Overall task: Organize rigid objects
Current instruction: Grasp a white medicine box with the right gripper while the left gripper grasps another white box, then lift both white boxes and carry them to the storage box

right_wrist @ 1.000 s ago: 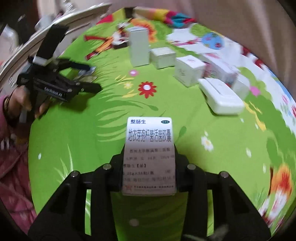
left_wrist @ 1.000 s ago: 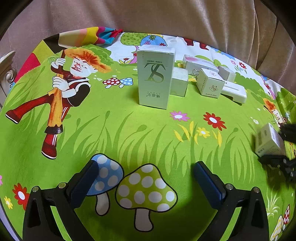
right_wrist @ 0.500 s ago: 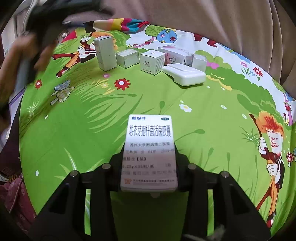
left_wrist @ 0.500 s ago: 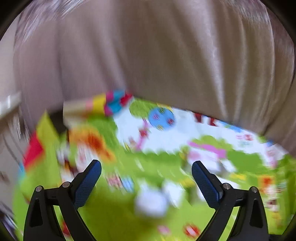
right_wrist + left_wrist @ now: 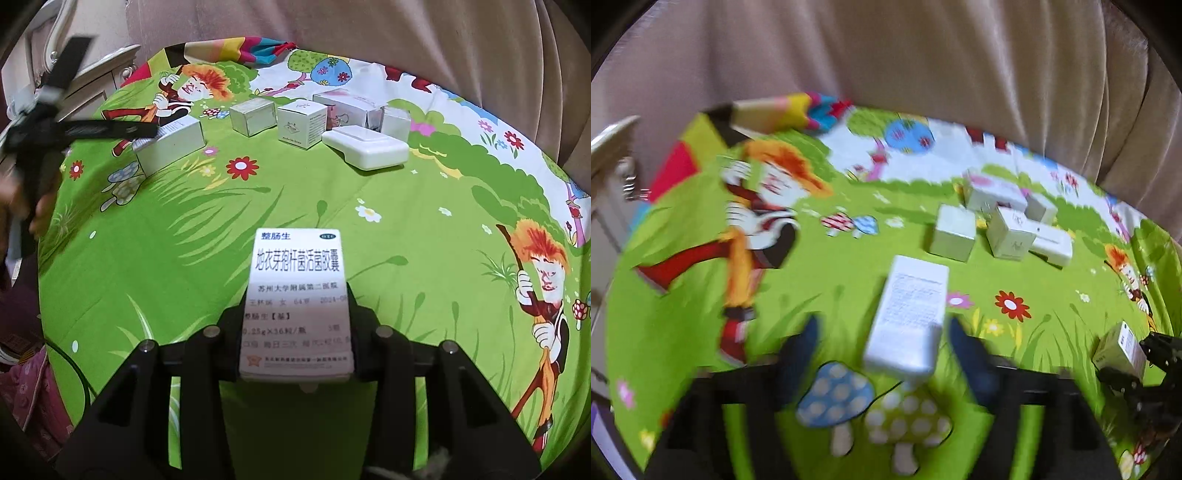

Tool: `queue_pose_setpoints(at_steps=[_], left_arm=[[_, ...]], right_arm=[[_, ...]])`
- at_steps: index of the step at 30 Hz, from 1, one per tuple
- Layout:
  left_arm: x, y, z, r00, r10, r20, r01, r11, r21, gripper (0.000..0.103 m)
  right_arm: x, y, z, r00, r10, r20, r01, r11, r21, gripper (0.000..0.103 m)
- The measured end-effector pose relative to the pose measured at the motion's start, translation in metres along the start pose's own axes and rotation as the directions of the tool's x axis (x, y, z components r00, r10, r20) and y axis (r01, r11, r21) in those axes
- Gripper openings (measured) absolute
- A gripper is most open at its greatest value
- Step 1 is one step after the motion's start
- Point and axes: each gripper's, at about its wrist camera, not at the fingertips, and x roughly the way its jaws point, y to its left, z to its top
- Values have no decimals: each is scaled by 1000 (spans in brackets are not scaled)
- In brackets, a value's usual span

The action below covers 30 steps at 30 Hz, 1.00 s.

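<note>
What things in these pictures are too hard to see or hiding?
- Left gripper: smeared by motion blur in the left wrist view, so whether its fingers touch the long white box is unclear.
- Print on that box: blurred in the left wrist view.
- Lower lines on the medicine box in the right gripper: too faint in the right wrist view.
- Pink-patterned box: partly hidden behind the cube box in the right wrist view.

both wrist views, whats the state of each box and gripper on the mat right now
right gripper: shut on the medicine box, held off the mat.
left gripper: open, fingers either side of the tall box.
tall box: lying on its side, not clamped.
small green box: closed, standing on the mat.
cube box: closed, upright.
white flat case: closed, lying flat.
pink-printed box: lying flat behind the case.
</note>
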Motion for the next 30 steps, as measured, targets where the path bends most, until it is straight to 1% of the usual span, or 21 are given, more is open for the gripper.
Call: queue_pose_setpoints(at_steps=[1, 2, 5, 7, 8, 9, 10, 11, 12, 13, 14, 15, 16, 19, 20, 22, 25, 28, 30], left_arm=[[-8, 3, -2, 1000, -8, 29, 8, 1000, -4, 94], [-11, 1, -3, 999, -19, 32, 19, 1000, -1, 94], [-3, -14, 5, 1000, -27, -3, 27, 999, 45, 94], [18, -26, 11, 999, 2, -44, 3, 994, 112, 94], [28, -28, 9, 997, 40, -66, -31, 990, 136, 94], [44, -27, 9, 992, 69, -107, -53, 988, 145, 89], [51, -25, 4, 989, 57, -135, -39, 990, 134, 70], [50, -17, 1, 994, -7, -109, 14, 998, 64, 57], [48, -15, 0, 994, 23, -104, -18, 999, 48, 43], [45, -14, -4, 993, 31, -118, -28, 999, 32, 42], [36, -13, -13, 994, -24, -105, 22, 1000, -18, 42], [28, -13, -19, 995, -50, -90, 46, 998, -46, 42], [17, -17, -29, 996, -55, -74, 50, 997, -65, 42], [-3, -38, -58, 998, -36, -46, 34, 999, -38, 43], [-6, -45, -62, 998, -36, -52, 35, 999, -25, 43], [-3, -64, -74, 996, -35, -87, 38, 999, 29, 43], [-3, -78, -83, 994, -24, -105, 31, 998, 63, 43], [-7, -87, -85, 991, -56, -119, 64, 996, 61, 43], [-23, -92, -85, 994, -65, -89, 71, 995, 63, 43]], right_arm=[[0, 1, 0, 1000, -1, 0, 1, 1000, -1, 46], [0, 1, 0, 1000, -3, 0, 3, 1000, -2, 46], [0, 2, 0, 1000, -11, 0, 11, 1000, -8, 46], [0, 2, 0, 1000, -15, 0, 15, 1000, -9, 46], [0, 2, 0, 1000, -16, 0, 16, 1000, -8, 46], [0, 2, 0, 1000, -17, 0, 17, 1000, -7, 46], [0, 3, 0, 1000, -19, 0, 19, 1000, -7, 46], [0, 3, 0, 1000, -19, 0, 19, 1000, -7, 46], [0, 3, 0, 1000, -21, 1, 21, 1000, -7, 44], [0, 3, 0, 1000, -25, 2, 25, 1000, -8, 44], [0, 3, 0, 1000, -26, 3, 26, 1000, -9, 44], [0, 3, 0, 1000, -28, 3, 28, 1000, -10, 44], [0, 3, 0, 1000, -28, 3, 28, 1000, -10, 44], [0, 4, 0, 999, -35, 2, 35, 999, -1, 44], [-1, 4, 0, 999, -41, 1, 41, 999, 4, 44], [-2, 5, -2, 998, -59, -3, 59, 998, 32, 44], [-12, 16, -13, 994, -106, -11, 106, 991, 82, 44], [-29, 34, -34, 992, -127, 0, 126, 985, 117, 44], [-40, 43, -46, 992, -127, 6, 126, 985, 122, 44]])
